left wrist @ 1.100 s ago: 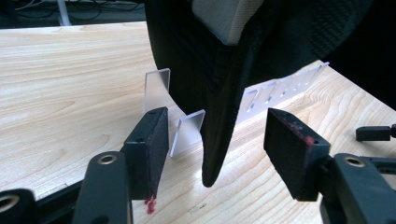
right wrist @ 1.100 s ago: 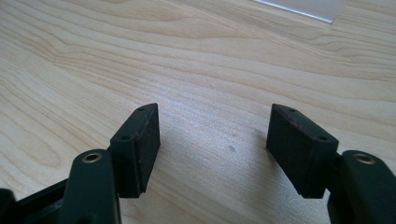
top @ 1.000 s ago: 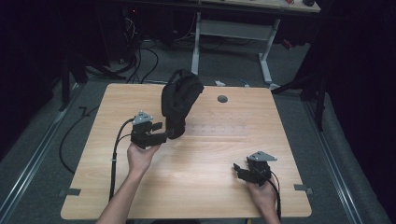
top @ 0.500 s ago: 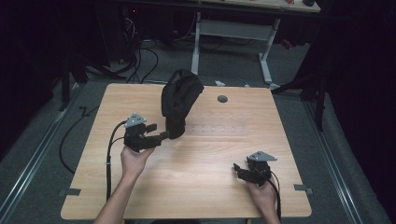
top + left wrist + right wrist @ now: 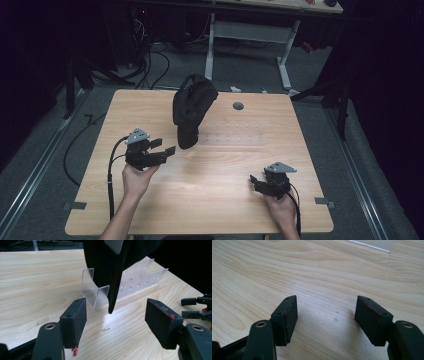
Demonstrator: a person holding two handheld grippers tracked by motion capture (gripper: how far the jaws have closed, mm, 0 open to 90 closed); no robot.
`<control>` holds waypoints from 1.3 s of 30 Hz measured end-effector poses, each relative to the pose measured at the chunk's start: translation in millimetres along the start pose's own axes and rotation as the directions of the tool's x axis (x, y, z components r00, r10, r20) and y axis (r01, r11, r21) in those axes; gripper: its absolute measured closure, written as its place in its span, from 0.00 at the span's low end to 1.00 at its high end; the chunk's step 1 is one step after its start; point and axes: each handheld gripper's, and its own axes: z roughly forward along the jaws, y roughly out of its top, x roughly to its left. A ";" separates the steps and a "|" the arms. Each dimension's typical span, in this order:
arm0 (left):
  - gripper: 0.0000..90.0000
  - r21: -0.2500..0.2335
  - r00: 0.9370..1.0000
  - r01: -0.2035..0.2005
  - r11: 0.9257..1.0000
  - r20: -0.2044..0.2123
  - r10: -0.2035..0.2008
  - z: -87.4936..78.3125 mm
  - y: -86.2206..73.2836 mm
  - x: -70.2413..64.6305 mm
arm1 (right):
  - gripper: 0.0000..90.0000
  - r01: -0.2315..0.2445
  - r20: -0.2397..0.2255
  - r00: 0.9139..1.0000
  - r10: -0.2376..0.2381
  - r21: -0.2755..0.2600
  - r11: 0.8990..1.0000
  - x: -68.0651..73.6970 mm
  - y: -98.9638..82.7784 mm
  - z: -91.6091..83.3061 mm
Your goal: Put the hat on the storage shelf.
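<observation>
Left gripper [image 5: 164, 148]: held level in the left hand [image 5: 136, 177] at the table's left, pointing right; jaws wide apart, just been opening, nothing between the pads. Right gripper [image 5: 256, 181]: low at the near right in the right hand [image 5: 281, 207], pointing left, jaws spread, nothing gripped. Both forearms enter from the near edge.

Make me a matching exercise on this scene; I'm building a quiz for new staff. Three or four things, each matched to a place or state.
Things:
1. black cap
2. clear stand
3. left gripper
4. right gripper

Places or states:
A. near the table's front right, open, nothing between its jaws
B. hanging on the stand
C. open, pointing at the cap's brim
D. see-through, standing on the table

Pairs: 1-B, 2-D, 3-C, 4-A
</observation>
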 end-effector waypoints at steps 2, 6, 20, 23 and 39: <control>0.38 0.003 1.000 0.007 1.000 -0.002 -0.007 -2.8 -3.0 0.8 | 0.39 0.000 0.000 1.000 0.000 0.000 1.000 0.0 0.0 0.0; 0.38 -0.004 1.000 0.021 1.000 -0.002 -0.021 -7.7 -10.9 2.1 | 0.39 0.000 0.000 1.000 0.000 0.000 1.000 0.0 0.0 0.0; 0.38 0.017 0.999 0.033 0.999 -0.012 -0.033 -12.2 -31.6 2.6 | 0.39 0.000 0.000 1.000 0.000 0.000 1.000 0.0 0.0 0.0; 0.38 0.027 0.999 0.030 0.999 -0.020 -0.029 -12.1 -36.2 1.8 | 0.39 -0.001 0.000 1.000 0.001 0.000 1.000 0.1 0.0 0.0; 0.37 0.072 0.997 0.047 0.996 -0.061 -0.043 -8.0 -64.8 5.3 | 0.39 -0.001 0.001 1.000 0.001 0.000 1.000 0.1 0.0 0.0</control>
